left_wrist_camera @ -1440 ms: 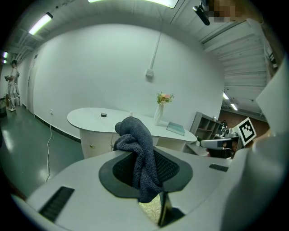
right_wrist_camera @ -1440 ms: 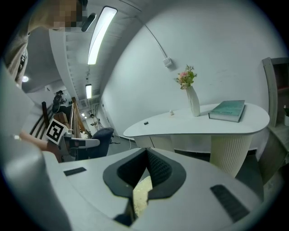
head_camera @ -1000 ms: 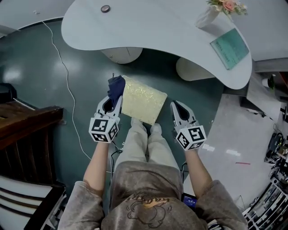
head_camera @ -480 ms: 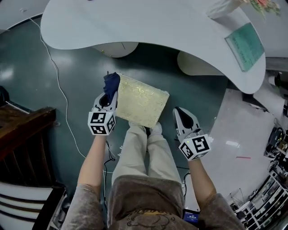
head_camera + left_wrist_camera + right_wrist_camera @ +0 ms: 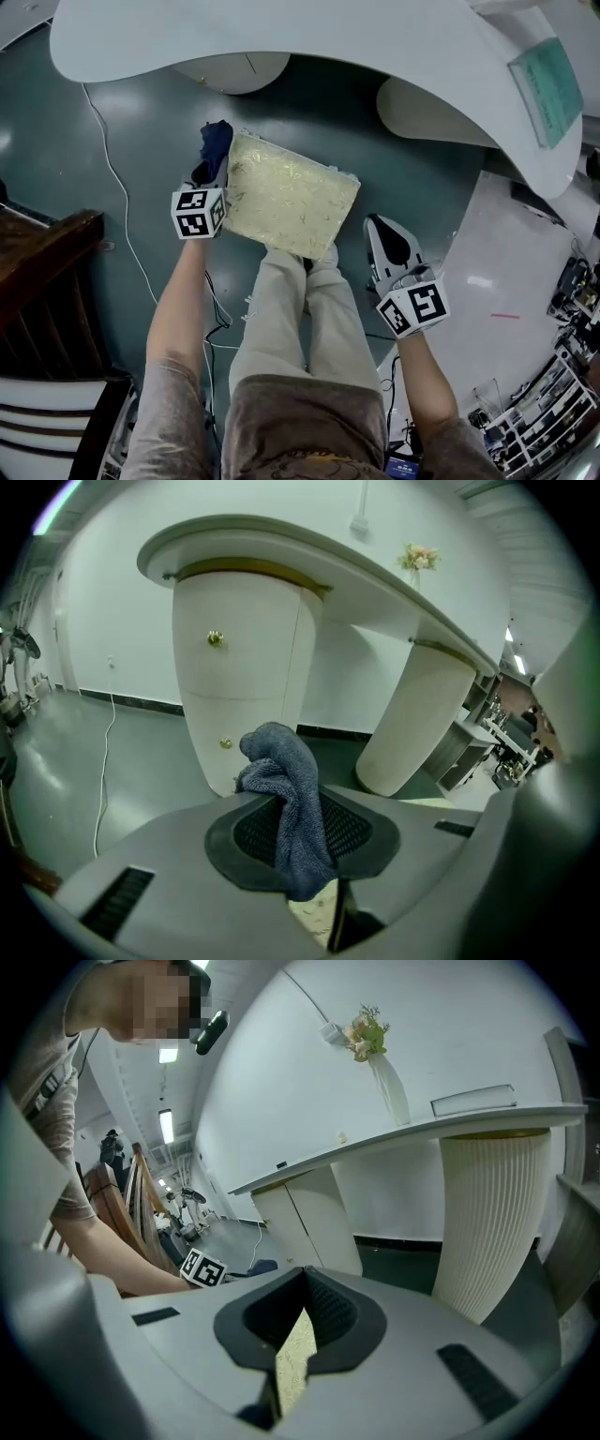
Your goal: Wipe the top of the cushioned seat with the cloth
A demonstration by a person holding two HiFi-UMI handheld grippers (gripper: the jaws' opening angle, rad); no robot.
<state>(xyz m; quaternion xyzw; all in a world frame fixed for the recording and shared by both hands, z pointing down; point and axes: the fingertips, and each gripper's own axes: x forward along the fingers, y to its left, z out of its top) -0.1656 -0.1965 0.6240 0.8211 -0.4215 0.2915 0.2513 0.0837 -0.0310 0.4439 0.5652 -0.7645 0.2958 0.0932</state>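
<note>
Cloth [image 5: 289,803], which you're clamping in the left gripper [image 5: 210,167] beside the cushioned seat [image 5: 292,199], is bunching loosely, so dragging may tug it free; your right gripper [image 5: 382,228] is hanging closed, empty.

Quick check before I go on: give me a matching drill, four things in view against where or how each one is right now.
Things:
1. cloth
2. cushioned seat
3. right gripper
4. green sheet

States:
A. lies on the white table
B. clamped in the left gripper, at the seat's far left corner
C. shut and empty, off the seat's right side
D. stands on the floor at the person's feet

Pairs: 1-B, 2-D, 3-C, 4-A
</note>
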